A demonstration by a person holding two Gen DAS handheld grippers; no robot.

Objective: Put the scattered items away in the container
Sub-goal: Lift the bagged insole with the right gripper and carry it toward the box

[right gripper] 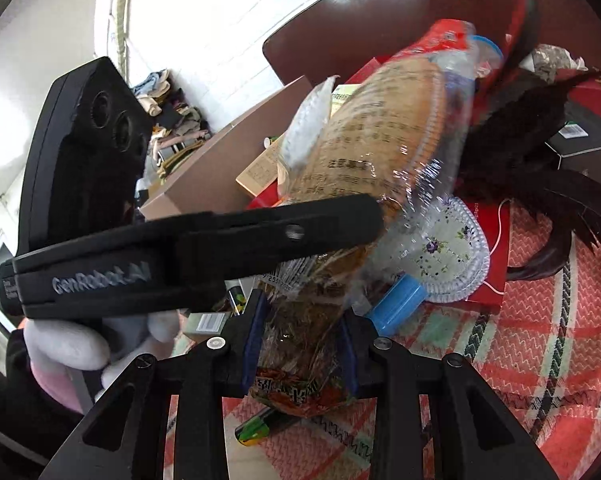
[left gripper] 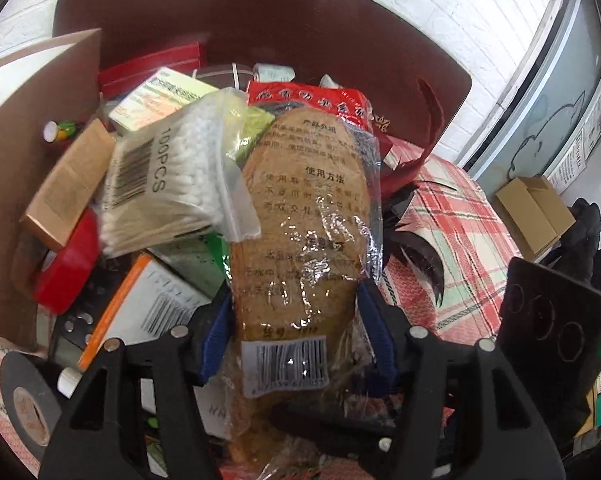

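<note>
A brown insole pack in clear plastic [left gripper: 304,216] is gripped by both grippers. My left gripper [left gripper: 296,320] is shut on its lower part, near the barcode, and holds it over the cardboard box [left gripper: 28,128] full of items. My right gripper [right gripper: 300,344] is shut on the same pack [right gripper: 380,128] at its bottom end. The left gripper's body [right gripper: 204,240] crosses the right wrist view in front of the pack. A bag of cotton swabs [left gripper: 168,176] lies on top of the box contents, touching the pack's left side.
The box holds red tape [left gripper: 68,268], small cartons and a red packet [left gripper: 316,100]. On the plaid cloth [right gripper: 540,340] lie black feathers [right gripper: 540,160], a blue cylinder [right gripper: 396,304], a clear floral dish [right gripper: 448,252], a lighter [right gripper: 260,428] and a black tape roll [left gripper: 24,404]. A brown chair [left gripper: 260,20] stands behind.
</note>
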